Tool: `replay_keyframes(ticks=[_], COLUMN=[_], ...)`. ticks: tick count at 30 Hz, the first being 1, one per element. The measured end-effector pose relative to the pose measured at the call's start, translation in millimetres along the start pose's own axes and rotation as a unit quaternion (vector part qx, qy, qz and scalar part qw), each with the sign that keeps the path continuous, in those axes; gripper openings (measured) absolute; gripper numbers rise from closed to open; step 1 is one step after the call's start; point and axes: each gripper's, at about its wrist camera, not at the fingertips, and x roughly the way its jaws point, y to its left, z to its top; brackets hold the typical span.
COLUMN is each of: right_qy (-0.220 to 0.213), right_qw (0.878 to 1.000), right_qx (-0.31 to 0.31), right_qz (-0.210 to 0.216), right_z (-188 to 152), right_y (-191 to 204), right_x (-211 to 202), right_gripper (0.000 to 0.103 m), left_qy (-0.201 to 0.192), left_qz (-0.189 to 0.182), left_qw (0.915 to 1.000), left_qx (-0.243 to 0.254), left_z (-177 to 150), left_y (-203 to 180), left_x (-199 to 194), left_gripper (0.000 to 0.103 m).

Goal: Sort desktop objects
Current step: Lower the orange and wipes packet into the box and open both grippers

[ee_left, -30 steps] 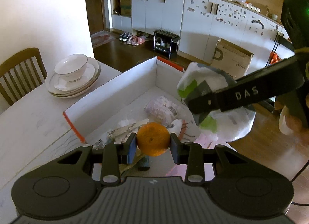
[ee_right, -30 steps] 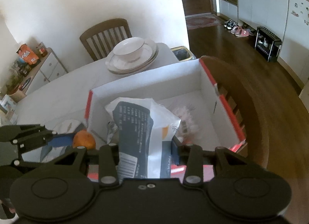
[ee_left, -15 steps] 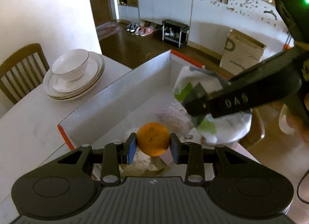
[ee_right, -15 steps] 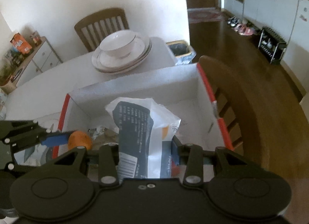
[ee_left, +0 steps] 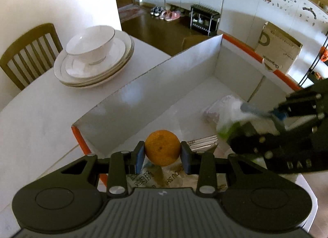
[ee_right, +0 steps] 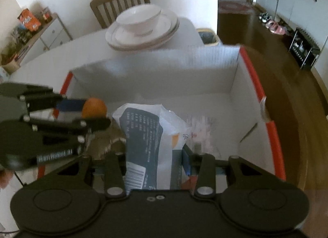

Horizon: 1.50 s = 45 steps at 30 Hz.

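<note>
The left gripper (ee_left: 163, 153) is clenching an orange (ee_left: 162, 147) between its two blue pads, one pad pressing on each side of the fruit. It is holding the orange over the near corner of a white cardboard box (ee_left: 143, 86) with orange-red edges, just inside the box's long wall. Below the orange, wrappers (ee_left: 155, 176) are lying crumpled on the box floor.

The right gripper (ee_right: 154, 156) is gripping a white and dark blue snack bag (ee_right: 147, 133) that is standing up between its fingers, the barcode end closest to the gripper. It is holding the bag above the inside of the same box, with a clear plastic packet (ee_right: 198, 129) lying on the box floor just ahead of it and to its right.

From the right gripper, the left one is showing at the left, with the orange just beside the bag's top corner. From the left gripper, the right one is coming in from the right, blurred, with the bag in front of it.

Beyond the box's far wall, a bowl (ee_right: 141, 20) is sitting on a stack of plates (ee_right: 164, 34) on the white table (ee_left: 37, 114). A wooden chair (ee_right: 121, 2) is standing past the plates against the wall.
</note>
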Motion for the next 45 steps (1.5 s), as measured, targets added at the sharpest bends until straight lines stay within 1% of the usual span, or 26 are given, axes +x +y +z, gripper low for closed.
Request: replay_keyframes(ticks=[5, 9, 11, 13, 14, 17, 18, 19, 20, 21, 23, 25, 26, 27, 28, 33, 40, 44, 45], right_qy=[0.013, 0.018, 0.022, 0.027, 0.027, 0.026, 0.027, 0.027, 0.026, 0.025, 0.022, 0.017, 0.016, 0.013, 0.009, -0.006, -0.038, -0.056, -0.06], right_qw=[1.0, 1.0, 1.0, 1.0, 1.0, 1.0, 1.0, 1.0, 1.0, 1.0, 1.0, 1.0, 1.0, 1.0, 1.0, 1.0, 0.999, 0.998, 0.998], right_qx=[-0.007, -0.006, -0.008, -0.01, -0.01, -0.008, -0.008, -0.008, -0.009, -0.01, -0.014, -0.021, -0.022, -0.024, -0.026, -0.025, -0.027, -0.022, -0.021], right_qz=[0.002, 0.001, 0.0, 0.005, 0.007, 0.01, 0.011, 0.011, 0.011, 0.013, 0.014, 0.012, 0.011, 0.012, 0.013, 0.015, 0.018, 0.021, 0.02], right_z=[-6, -7, -8, -8, -9, -10, -10, -11, -12, -13, -14, -15, -14, -15, -15, -14, -19, -23, -23], right_y=[0, 0, 1, 2, 2, 2, 2, 2, 2, 2, 4, 6, 6, 6, 6, 4, 2, 4, 5], right_x=[7, 12, 13, 14, 14, 14, 13, 13, 12, 10, 7, 3, 1, -2, -5, -20, -46, -61, -64], right_gripper=[0.04, 0.041, 0.044, 0.05, 0.051, 0.057, 0.058, 0.06, 0.062, 0.064, 0.065, 0.071, 0.073, 0.073, 0.074, 0.078, 0.082, 0.084, 0.084], left_qy=[0.013, 0.019, 0.023, 0.021, 0.02, 0.013, 0.009, 0.006, 0.003, 0.002, -0.002, -0.006, -0.008, -0.01, -0.013, -0.027, -0.047, -0.059, -0.062], left_qz=[-0.007, -0.006, -0.009, -0.014, -0.012, -0.012, -0.011, -0.01, -0.009, -0.009, -0.008, -0.007, -0.006, -0.006, -0.007, -0.015, -0.04, -0.048, -0.047], left_qw=[0.9999, 0.9996, 0.9995, 0.9995, 0.9995, 0.9994, 0.9994, 0.9994, 0.9994, 0.9994, 0.9994, 0.9994, 0.9995, 0.9995, 0.9995, 0.9994, 0.9978, 0.9963, 0.9961], left_qx=[0.003, 0.018, 0.019, 0.021, 0.023, 0.029, 0.031, 0.033, 0.033, 0.034, 0.034, 0.033, 0.031, 0.029, 0.027, 0.014, -0.025, -0.039, -0.041], left_z=[1, -1, 0, 0, 0, -1, -1, -2, -2, -3, -4, -6, -7, -9, -10, -16, -29, -36, -37], left_y=[1, -4, -5, -6, -6, -6, -7, -7, -8, -7, -8, -8, -8, -7, -7, -5, 1, 5, 6], left_x=[9, 13, 16, 16, 16, 14, 13, 12, 10, 9, 6, 3, 1, -2, -4, -17, -41, -55, -59], left_gripper=[0.035, 0.035, 0.035, 0.036, 0.037, 0.049, 0.056, 0.06, 0.06, 0.06, 0.06, 0.06, 0.062, 0.068, 0.072, 0.072, 0.072, 0.072, 0.074])
